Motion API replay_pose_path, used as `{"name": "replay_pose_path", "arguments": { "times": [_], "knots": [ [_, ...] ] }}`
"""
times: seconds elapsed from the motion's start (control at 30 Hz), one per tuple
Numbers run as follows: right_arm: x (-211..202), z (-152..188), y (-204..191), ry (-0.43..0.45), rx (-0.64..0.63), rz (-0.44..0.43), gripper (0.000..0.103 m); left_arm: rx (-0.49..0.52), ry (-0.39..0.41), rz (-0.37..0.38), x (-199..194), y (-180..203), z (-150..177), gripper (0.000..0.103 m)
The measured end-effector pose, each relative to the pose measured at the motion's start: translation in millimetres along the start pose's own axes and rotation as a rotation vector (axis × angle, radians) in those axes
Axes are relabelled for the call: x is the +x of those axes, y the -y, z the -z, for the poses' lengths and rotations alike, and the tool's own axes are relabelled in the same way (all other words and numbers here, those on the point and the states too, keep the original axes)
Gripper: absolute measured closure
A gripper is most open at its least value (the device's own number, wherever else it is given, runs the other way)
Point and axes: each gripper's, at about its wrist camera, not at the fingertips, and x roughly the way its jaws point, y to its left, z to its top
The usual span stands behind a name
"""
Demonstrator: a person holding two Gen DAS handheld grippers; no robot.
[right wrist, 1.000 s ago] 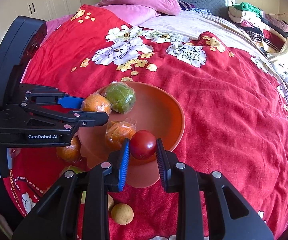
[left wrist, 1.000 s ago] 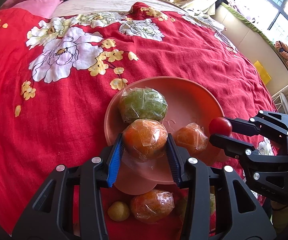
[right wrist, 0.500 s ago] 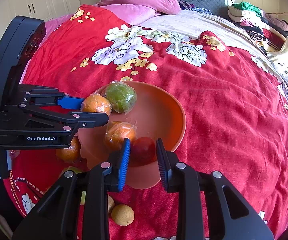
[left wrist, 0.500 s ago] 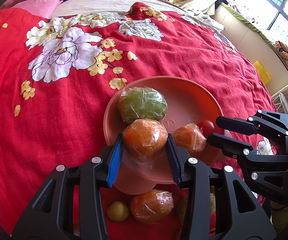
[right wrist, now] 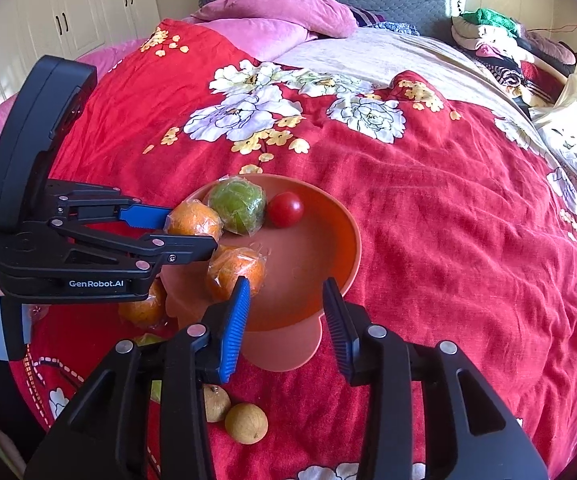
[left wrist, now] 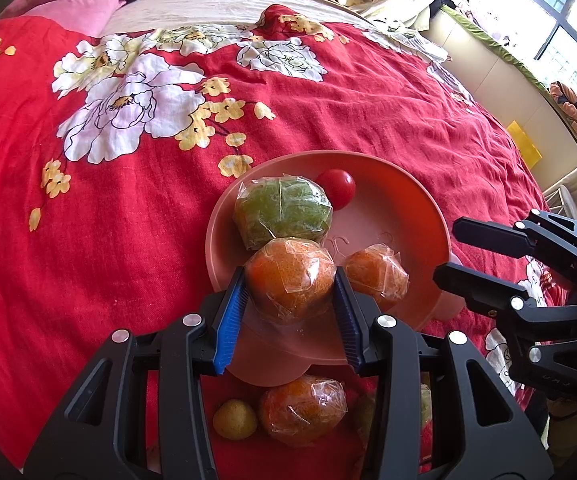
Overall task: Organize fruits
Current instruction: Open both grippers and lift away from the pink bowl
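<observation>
Jaws first: your left gripper (left wrist: 290,304) is clamped on a plastic-wrapped orange (left wrist: 290,278) at the near-left rim of the orange plate (right wrist: 340,240), and your right gripper (right wrist: 284,320) has just been opening, its pads now apart with nothing between them, over the plate's near edge. Going left to right across the plate, you have that held orange, a wrapped green citrus (right wrist: 238,206) touching it on the far side, a second wrapped orange (right wrist: 236,272) just inside the near rim beside your right gripper's blue pad, and the glossy red tomato (right wrist: 285,209) lying free at the far rim against the green fruit. Off the plate, on the red floral bedspread (right wrist: 428,220) near its close edge, lie another wrapped orange (left wrist: 302,410) and two small tan longans (right wrist: 246,422).
</observation>
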Motion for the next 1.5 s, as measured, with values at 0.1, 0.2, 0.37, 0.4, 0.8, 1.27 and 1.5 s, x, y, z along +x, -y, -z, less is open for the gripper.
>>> {"name": "replay_pose_path", "arguments": {
  "times": [0.1,0.2,0.37,0.4,0.8,1.27,1.5],
  "knots": [
    [-3,1,2,0.004,0.004,0.006,0.063,0.0,0.0,0.001,0,0,0,0.069],
    [-5,3,4,0.005,0.012,0.013,0.061,0.002,0.0,0.001,-1,0,0,0.068],
    [-7,6,8,0.004,0.026,0.018,0.057,-0.002,0.008,-0.002,-3,2,2,0.064],
    [-7,6,8,0.004,0.027,0.018,0.057,-0.003,0.004,0.0,-3,3,2,0.064],
    [-14,9,9,0.014,0.037,0.027,0.045,-0.019,0.027,0.004,-14,-1,5,0.055],
    [-21,12,10,0.031,0.052,0.039,0.03,-0.042,0.091,-0.002,-42,-6,8,0.025],
    [-28,14,10,0.045,0.065,0.046,0.024,-0.057,0.116,-0.014,-54,-9,10,0.012]
  ]
}}
